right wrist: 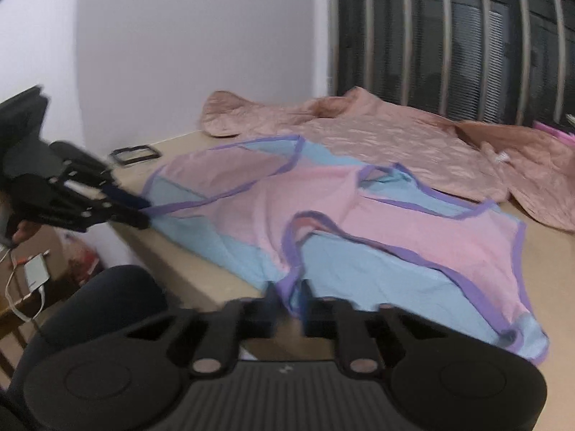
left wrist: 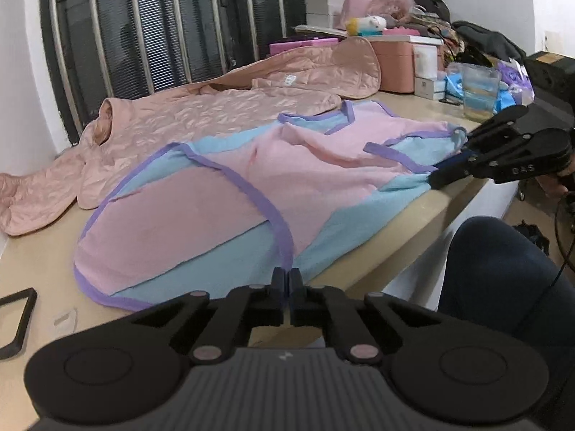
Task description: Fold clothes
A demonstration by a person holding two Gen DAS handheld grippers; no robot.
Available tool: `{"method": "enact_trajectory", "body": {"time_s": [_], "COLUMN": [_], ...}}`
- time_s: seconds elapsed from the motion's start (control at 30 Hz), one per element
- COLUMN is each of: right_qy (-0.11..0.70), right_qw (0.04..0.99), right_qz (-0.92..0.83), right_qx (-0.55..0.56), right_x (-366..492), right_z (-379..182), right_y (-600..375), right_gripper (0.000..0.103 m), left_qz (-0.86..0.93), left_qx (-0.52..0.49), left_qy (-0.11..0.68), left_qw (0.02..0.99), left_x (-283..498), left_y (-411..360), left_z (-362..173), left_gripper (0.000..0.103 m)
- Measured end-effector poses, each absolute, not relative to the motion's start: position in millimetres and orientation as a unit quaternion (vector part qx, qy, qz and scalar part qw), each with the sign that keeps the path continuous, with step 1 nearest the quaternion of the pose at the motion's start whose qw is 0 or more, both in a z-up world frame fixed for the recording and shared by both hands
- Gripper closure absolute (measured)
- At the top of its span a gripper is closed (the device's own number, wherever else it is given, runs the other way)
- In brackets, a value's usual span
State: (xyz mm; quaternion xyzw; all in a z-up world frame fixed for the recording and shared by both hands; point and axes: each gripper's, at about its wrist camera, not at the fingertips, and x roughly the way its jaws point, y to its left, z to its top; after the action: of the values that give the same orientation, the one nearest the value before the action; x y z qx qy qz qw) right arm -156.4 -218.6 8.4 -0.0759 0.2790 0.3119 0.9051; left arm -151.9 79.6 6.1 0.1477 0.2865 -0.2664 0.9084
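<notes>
Where the left wrist view looks across the beige worktop (left wrist: 43,262), the pink and blue garment (left wrist: 222,194) lies spread flat, with a quilted pink jacket (left wrist: 201,107) behind it. The left claw (left wrist: 289,280) is clamped on the garment's near purple-trimmed hem, while the right claw (left wrist: 436,176) pinches its far edge at the worktop's rim.

From the right wrist view, the right claw (right wrist: 287,298) grips the purple trim of the garment (right wrist: 359,222), and the left claw (right wrist: 142,212) holds the opposite edge.
</notes>
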Motion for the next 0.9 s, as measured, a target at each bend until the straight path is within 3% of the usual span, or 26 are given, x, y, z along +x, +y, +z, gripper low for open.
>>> {"method": "enact_trajectory", "body": {"time_s": [0.2, 0.33, 0.43, 0.53, 0.6, 0.63, 0.67, 0.73, 0.9], "right_qy": [0.243, 0.240, 0.282, 0.319, 0.322, 0.306, 0.292, 0.284, 0.285], "right_qw": [0.914, 0.917, 0.919, 0.923, 0.928, 0.933, 0.936, 0.939, 0.932], "right_qz": [0.325, 0.318, 0.274, 0.213, 0.186, 0.189, 0.194, 0.192, 0.222], "right_qx": [-0.027, -0.022, -0.036, -0.026, -0.023, -0.022, -0.018, -0.006, -0.037], "right_x": [-156, -104, -40, 6, 10, -1, -14, -41, -100], "right_z": [34, 54, 52, 41, 43, 46, 50, 56, 39], "right_y": [-228, -225, -217, -216, -225, -234, -246, -278, -319], "right_gripper": [0.101, 0.101, 0.100, 0.092, 0.088, 0.084, 0.072, 0.065, 0.065], "left_qz": [-0.282, -0.292, -0.269, -0.192, -0.189, -0.185, -0.182, -0.188, -0.186], "left_qx": [0.163, 0.164, 0.138, 0.114, 0.082, 0.067, 0.052, 0.042, 0.056], "left_qy": [0.247, 0.230, 0.278, 0.305, 0.293, 0.288, 0.283, 0.289, 0.325], "left_qw": [0.913, 0.914, 0.912, 0.926, 0.934, 0.937, 0.940, 0.938, 0.925], "left_x": [-134, -81, -27, 0, -14, -25, -36, -52, -55], "left_y": [85, 81, 78, 83, 100, 109, 119, 130, 121], "left_z": [30, 48, 40, 33, 38, 41, 44, 41, 22], "left_gripper": [0.101, 0.101, 0.101, 0.096, 0.086, 0.070, 0.058, 0.057, 0.054]}}
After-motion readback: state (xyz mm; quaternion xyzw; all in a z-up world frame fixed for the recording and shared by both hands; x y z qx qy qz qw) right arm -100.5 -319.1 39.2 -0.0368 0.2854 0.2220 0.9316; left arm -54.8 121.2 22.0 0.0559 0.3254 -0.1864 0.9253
